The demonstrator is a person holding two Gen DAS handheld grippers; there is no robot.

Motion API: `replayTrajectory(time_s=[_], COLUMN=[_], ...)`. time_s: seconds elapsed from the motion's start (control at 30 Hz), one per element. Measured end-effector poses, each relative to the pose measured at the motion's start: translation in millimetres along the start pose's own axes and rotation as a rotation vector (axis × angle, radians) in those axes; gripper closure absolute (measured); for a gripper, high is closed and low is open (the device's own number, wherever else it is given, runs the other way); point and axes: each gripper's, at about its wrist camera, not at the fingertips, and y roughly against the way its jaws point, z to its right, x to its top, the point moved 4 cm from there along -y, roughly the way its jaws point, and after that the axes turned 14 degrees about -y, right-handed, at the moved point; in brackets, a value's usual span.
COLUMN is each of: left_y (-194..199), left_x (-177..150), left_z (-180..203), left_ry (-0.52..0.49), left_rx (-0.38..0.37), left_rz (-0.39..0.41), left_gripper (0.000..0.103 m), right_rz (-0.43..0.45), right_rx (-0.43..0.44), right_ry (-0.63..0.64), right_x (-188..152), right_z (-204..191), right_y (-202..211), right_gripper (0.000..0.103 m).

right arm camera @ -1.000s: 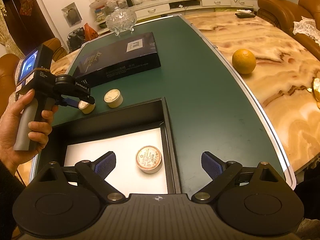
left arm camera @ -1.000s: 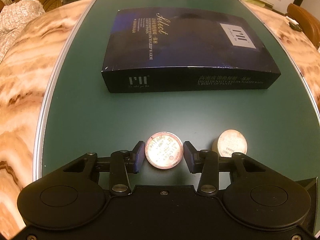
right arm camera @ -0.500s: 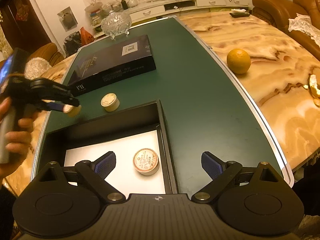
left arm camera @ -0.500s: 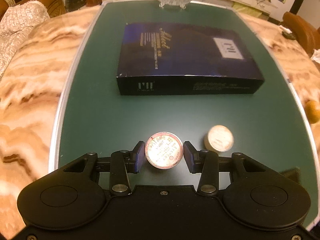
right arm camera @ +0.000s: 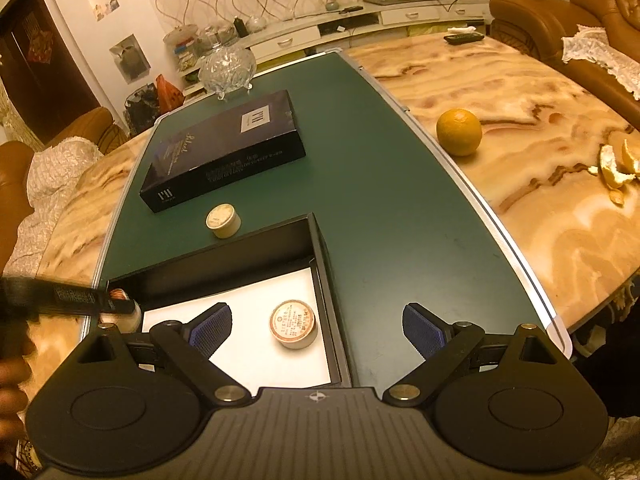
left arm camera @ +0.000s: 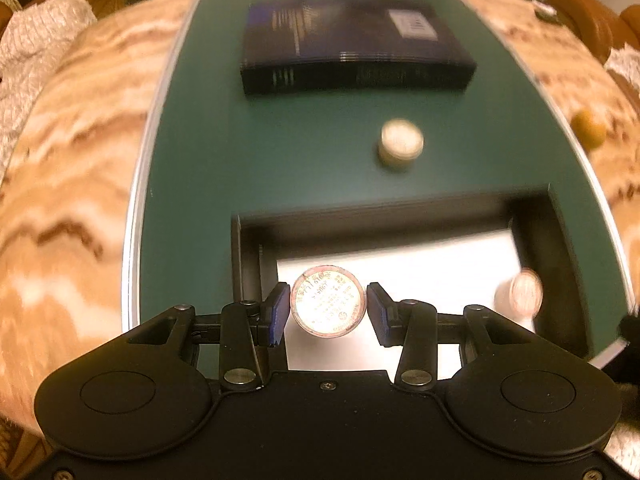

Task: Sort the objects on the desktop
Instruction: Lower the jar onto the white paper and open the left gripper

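So the left claw (left arm camera: 328,307) is pinching a small round tin (left arm camera: 328,307) by its sides, printed lid facing the camera, and it's hanging over the near-left part of the open black tray (left arm camera: 400,212) in the lower middle of the left wrist frame. The tray has a white floor, and a second round tin (right arm camera: 293,324) already sits in it, right of center in the right wrist view and near the tray's right wall. A third tin, the cream-colored one (right arm camera: 223,221), stands on the green desk (right arm camera: 400,220) just beyond the tray's far wall, between the tray and the dark blue flat box (right arm camera: 224,152) further up the frame.

The right claw (right arm camera: 316,326) is spread wide with nothing between its blue pads (right arm camera: 211,326), hovering over the tray's near right corner.

Off the green mat, on the marble part at the right, there's an orange (right arm camera: 459,132) and some orange peel (right arm camera: 618,168) near the right edge. A glass bowl (right arm camera: 227,67) sits at the far end, upper left.
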Motion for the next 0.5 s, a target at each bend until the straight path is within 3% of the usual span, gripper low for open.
replayTrajectory(time_s=[0.5], left_y=[-29], left_x=[-19], left_z=[-1], left_ry=[0.006], left_rx=[0.013], left_rz=[-0.054], left_gripper=[0.062], right_rz=[0.015], right_rx=[-0.01], right_ry=[0.01], right_x=[-5], right_z=[0], right_y=[13], right_gripper=[0.008])
